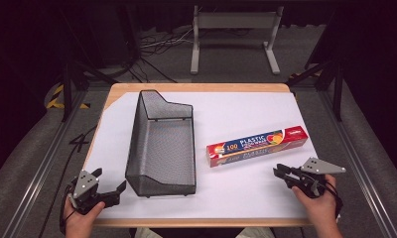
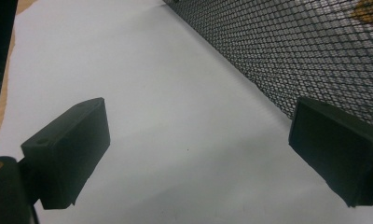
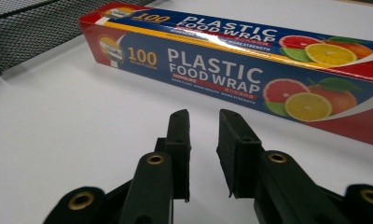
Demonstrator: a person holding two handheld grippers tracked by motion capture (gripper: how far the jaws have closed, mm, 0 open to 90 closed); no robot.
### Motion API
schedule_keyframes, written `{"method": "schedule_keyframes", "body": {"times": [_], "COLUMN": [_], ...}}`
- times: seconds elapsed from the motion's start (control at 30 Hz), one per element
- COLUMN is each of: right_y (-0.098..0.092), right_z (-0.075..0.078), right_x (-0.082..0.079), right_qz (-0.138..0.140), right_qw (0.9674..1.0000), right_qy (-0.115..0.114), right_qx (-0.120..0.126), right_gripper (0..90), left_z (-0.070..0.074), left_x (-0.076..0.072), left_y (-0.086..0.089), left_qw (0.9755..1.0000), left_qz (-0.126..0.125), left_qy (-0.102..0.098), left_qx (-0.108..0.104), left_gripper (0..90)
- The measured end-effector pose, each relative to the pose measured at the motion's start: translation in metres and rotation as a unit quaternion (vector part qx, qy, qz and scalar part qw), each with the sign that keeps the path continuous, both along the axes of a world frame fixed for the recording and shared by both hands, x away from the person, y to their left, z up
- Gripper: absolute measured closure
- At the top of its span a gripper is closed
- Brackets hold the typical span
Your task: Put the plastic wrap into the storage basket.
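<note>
Here the right gripper (image 1: 282, 173) rests low at the near right of the table (image 1: 201, 88), held in a hand (image 1: 319, 206) that enters from the bottom edge. In the right gripper view its two black jaws stand narrowly parted, a slim gap of bare white sheet between them, and they clasp nothing. Just beyond their tips, apart from them, lies the plastic food wrap box (image 3: 250, 70), a long red and blue carton printed with citrus fruit. In the high view the same box (image 1: 257, 146) lies flat on the white sheet (image 1: 236, 193), right of centre, its long side running across the table and slightly tilted. The left gripper (image 1: 109, 182) sits at the near left corner, also held in a hand (image 1: 80, 218); in the left gripper view its jaws stand wide apart over bare sheet, gripping nothing. Just beside its right jaw rises the side wall of the black mesh basket (image 2: 287, 51). The basket (image 1: 162, 144) stands left of centre, well apart from the box, its higher end toward the far side.
</note>
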State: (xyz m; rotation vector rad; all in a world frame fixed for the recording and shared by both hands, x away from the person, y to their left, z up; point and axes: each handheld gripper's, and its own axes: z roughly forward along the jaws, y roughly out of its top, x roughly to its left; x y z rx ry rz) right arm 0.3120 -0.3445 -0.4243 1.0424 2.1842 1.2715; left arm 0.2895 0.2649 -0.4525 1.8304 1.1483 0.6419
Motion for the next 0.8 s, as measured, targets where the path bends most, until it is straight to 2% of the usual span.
{"method": "schedule_keyframes", "body": {"times": [0.1, 0.23, 0.3, 0.37, 0.53, 0.57, 0.6, 0.63, 0.8], "right_y": [0.001, 0.004, 0.006, 0.007, 0.007, 0.007, 0.006, 0.006, 0.005], "right_z": [0.002, 0.006, 0.011, 0.016, 0.034, 0.034, 0.040, 0.044, 0.065], "right_x": [0.000, 0.002, 0.004, 0.007, 0.020, 0.020, 0.024, 0.026, 0.044], "right_qz": [0.007, 0.016, 0.020, 0.023, 0.014, 0.014, 0.018, 0.018, 0.014], "right_qw": [0.9999, 0.9997, 0.9995, 0.9994, 0.9995, 0.9995, 0.9991, 0.9989, 0.9984], "right_qy": [0.013, 0.020, 0.023, 0.026, 0.027, 0.027, 0.032, 0.034, 0.049], "right_qx": [0.003, 0.002, 0.002, 0.000, 0.009, 0.009, 0.023, 0.026, 0.025], "right_gripper": [82.8, 86.6, 88.5, 89.7, 90.0, 90.0, 90.0, 90.0, 90.0], "left_z": [0.000, 0.000, -0.001, -0.003, -0.005, -0.005, -0.005, -0.005, -0.008], "left_x": [0.000, 0.000, 0.001, 0.003, 0.004, 0.004, 0.004, 0.004, 0.005], "left_y": [0.000, 0.000, 0.001, 0.002, -0.001, -0.001, -0.002, -0.002, -0.004], "left_qw": [1.0000, 1.0000, 0.9997, 0.9994, 0.9995, 0.9995, 0.9995, 0.9995, 0.9994], "left_qz": [0.004, 0.005, 0.012, 0.019, 0.022, 0.022, 0.021, 0.021, 0.019], "left_qy": [0.002, 0.000, 0.008, 0.013, 0.016, 0.016, 0.015, 0.017, 0.027], "left_qx": [-0.001, -0.001, -0.021, -0.027, -0.017, -0.017, -0.016, -0.016, -0.008], "left_gripper": [6.3, 6.3, 6.3, 6.3, 6.3, 6.3, 6.3, 6.3, 6.2]}}
